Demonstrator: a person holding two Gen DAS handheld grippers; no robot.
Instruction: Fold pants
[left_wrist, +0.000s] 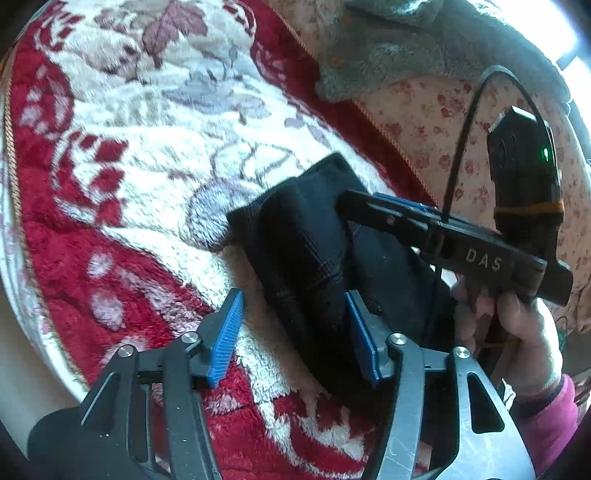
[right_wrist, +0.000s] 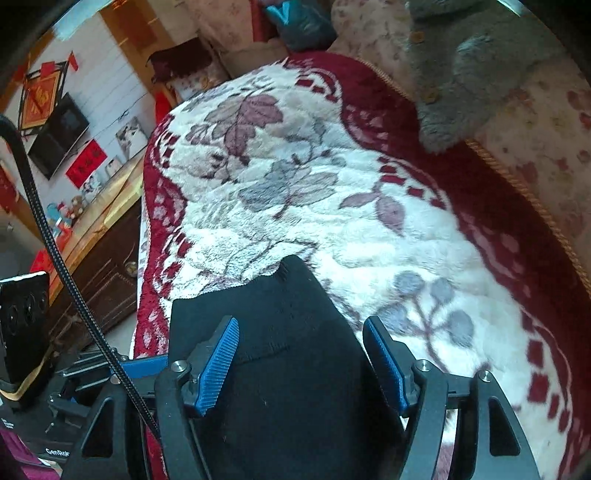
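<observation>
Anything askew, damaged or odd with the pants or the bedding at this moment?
Nothing is clearly wrong. The black pants lie as a compact folded bundle on the red and white floral blanket, with no leg trailing out. A short line across the fabric looks like a seam or a small tear; I cannot tell which.

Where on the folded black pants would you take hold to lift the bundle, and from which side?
Probably the near end of the black pants, approached from above, one pad on each long edge. The bundle is a narrow, thick strip lying flat on the plush blanket, and the open right gripper already straddles its width. The open left gripper sits at one edge only.
</observation>
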